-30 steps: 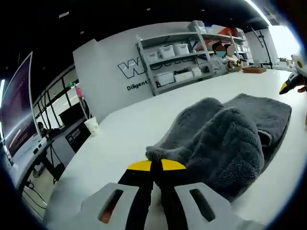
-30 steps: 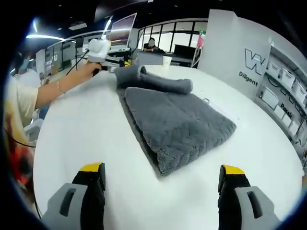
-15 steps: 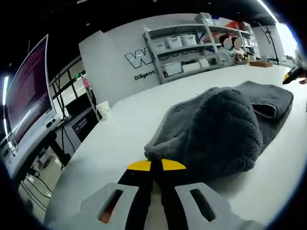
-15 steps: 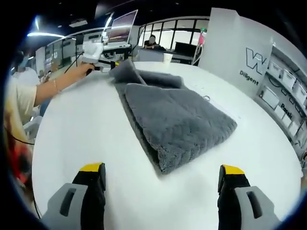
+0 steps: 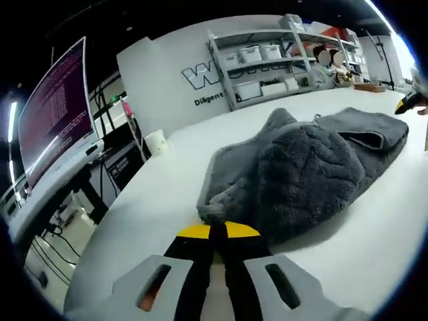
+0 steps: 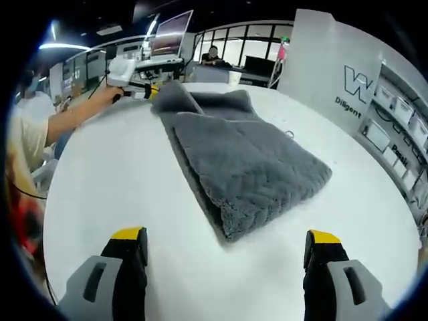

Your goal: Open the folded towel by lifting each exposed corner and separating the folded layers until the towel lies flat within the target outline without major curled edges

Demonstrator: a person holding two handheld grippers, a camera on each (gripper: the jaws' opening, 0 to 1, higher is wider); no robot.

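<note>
Yellow-tipped jaws of the left gripper are pressed together on a corner of the grey towel, pinching the fleece just above the white counter. From that pinched corner the towel rises in a bunched hump and stretches away across the counter, its far part lying flatter with a folded flap near the end. In the right gripper view, the right gripper hovers with its jaws spread wide and nothing between them, near the closest corner of the towel but apart from it. Farther off, a person's hand holds the left gripper at the towel's lifted far corner. A paper cup stands beyond the towel, with shelving against the wall.
</note>
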